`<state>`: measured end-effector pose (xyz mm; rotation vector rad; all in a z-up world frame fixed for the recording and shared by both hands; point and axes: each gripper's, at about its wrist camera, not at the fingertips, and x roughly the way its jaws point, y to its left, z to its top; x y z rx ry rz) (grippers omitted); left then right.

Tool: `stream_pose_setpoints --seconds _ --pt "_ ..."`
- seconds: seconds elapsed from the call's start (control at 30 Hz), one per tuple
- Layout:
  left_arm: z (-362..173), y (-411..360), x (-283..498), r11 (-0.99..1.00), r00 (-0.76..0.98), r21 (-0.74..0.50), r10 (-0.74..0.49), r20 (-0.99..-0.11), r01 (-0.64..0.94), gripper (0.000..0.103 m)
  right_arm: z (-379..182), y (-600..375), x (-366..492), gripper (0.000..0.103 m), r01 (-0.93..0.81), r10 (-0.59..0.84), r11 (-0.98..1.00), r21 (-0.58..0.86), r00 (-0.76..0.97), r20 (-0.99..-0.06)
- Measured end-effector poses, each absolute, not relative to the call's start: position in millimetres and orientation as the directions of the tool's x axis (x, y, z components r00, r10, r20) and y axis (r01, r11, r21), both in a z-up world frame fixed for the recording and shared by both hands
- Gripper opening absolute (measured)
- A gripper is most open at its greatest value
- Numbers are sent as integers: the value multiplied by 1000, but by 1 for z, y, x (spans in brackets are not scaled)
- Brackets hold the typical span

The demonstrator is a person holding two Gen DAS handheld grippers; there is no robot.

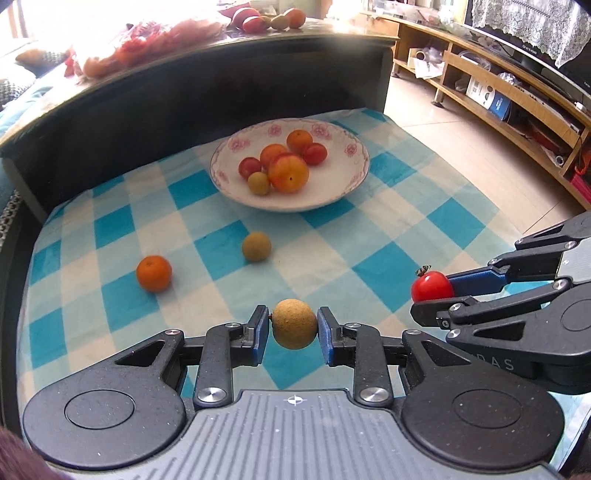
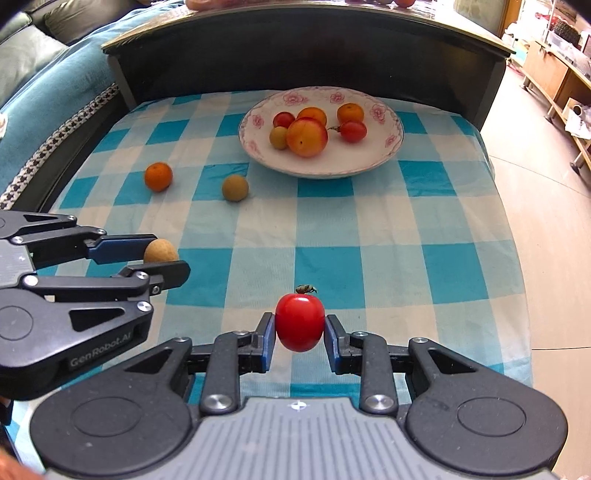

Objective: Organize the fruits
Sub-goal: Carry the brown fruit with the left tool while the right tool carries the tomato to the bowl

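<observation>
Blue-and-white checked cloth, centre; wooden shelf unit, 2 o'clock; teal sofa, 10 o'clock.

Glossy tomato, woven checked cloth

Both grippers, jaws clamped.

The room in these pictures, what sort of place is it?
Most likely a home living room: a wooden TV stand with a lace-draped television along the wall, a teal sofa, and a low table under a checked cloth.
</observation>
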<state>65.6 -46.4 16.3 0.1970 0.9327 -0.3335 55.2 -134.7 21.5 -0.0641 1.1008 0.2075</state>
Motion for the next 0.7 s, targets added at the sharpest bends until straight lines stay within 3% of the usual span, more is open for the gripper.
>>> stream_pose_setpoints --seconds 0.7 --pt "26 -50 149 945 572 -59 -244 -783 323 36 45 -155 141 31 -150 137 986 70 497 -857"
